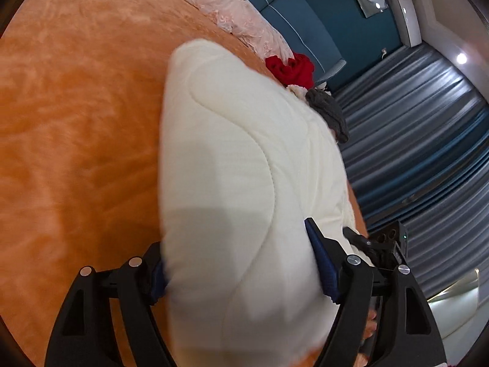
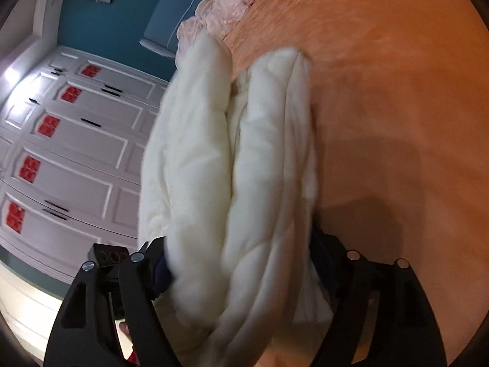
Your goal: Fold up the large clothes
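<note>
Two grippers flank one bulky white quilted garment [image 1: 232,159] lying on the orange plush bed cover [image 1: 76,122]; left gripper [image 1: 241,263] stands wide, bundle filling its gap; right gripper [image 2: 241,263] likewise wide around the folded layers, though whether its pads press cannot be told; red clothing [image 1: 290,67] lies near the bed's far edge.

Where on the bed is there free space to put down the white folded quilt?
The fuzzy orange blanket is bare left of the thick white quilted comforter, up to the pink lace fabric. It is crowded at the far edge, by the red knit garment and grey knit item.
</note>
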`<state>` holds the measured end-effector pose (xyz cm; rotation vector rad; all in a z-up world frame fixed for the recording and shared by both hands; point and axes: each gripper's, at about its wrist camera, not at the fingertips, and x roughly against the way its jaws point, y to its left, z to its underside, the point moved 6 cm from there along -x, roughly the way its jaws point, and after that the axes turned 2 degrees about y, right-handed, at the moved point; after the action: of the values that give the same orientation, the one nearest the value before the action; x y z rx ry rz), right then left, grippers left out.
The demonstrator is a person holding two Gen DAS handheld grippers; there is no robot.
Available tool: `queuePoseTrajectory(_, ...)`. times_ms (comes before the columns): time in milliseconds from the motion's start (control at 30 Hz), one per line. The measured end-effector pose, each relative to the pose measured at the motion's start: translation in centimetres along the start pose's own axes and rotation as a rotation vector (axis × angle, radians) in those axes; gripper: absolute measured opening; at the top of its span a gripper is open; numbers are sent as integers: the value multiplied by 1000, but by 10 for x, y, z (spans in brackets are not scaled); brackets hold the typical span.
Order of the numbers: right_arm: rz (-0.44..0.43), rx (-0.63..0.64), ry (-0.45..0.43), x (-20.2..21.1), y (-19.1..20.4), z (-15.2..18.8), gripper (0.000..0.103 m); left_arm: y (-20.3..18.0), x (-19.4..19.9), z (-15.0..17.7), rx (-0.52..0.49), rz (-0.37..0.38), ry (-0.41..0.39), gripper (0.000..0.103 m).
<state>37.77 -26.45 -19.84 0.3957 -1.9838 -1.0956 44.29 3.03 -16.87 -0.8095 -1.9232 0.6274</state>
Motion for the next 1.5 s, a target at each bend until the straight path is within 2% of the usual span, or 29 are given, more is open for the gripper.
queuePoseTrajectory(67,28,-2,-23,38,-2,1,74,-8,25,-5,-56,-93,-4,71)
queuePoseTrajectory(167,154,71,-66,85,9,-3,74,-26,57,-16,-157,-274,-47,72)
queuePoseTrajectory(233,271,179,-109,106,31,-9,69,-52,76,-36,-246,-484,-114,72)
queuePoseTrajectory(267,329,233,-129,112,46,-13,68,-65,80,-47,-290,-585,-146,72)
queuePoseTrajectory(300,369,273,-142,113,52,-19,66,-74,82,-53,-315,-655,-170,71)
queuePoseTrajectory(333,437,343,-165,113,69,-23,64,-88,81,-60,-346,-714,-196,69)
queuePoseTrajectory(400,539,471,-205,103,100,-28,59,-115,72,-74,-401,-786,-240,67)
queuePoseTrajectory(467,602,543,-222,82,120,-34,47,-131,57,-81,-426,-809,-258,53)
queuePoseTrajectory(500,612,558,-219,73,124,-36,34,-135,43,-85,-434,-823,-253,47)
queuePoseTrajectory(567,625,573,-211,50,128,-42,22,-135,16,-88,-421,-842,-224,25)
queuePoseTrajectory(600,625,576,-204,39,129,-43,14,-130,7,-82,-409,-837,-206,20)
queuePoseTrajectory(667,631,574,-184,9,127,-54,13,-117,-21,-82,-374,-833,-160,9)
queuePoseTrajectory(833,676,575,-134,-37,108,-65,13,-90,-62,-71,-358,-850,-101,3)
queuePoseTrajectory(1033,682,544,-95,-64,75,-65,13,-71,-89,-70,-348,-853,-113,1)
queuePoseTrajectory(1500,669,548,-147,-88,49,-66,11,-52,-118,-67,-386,-885,-161,0)
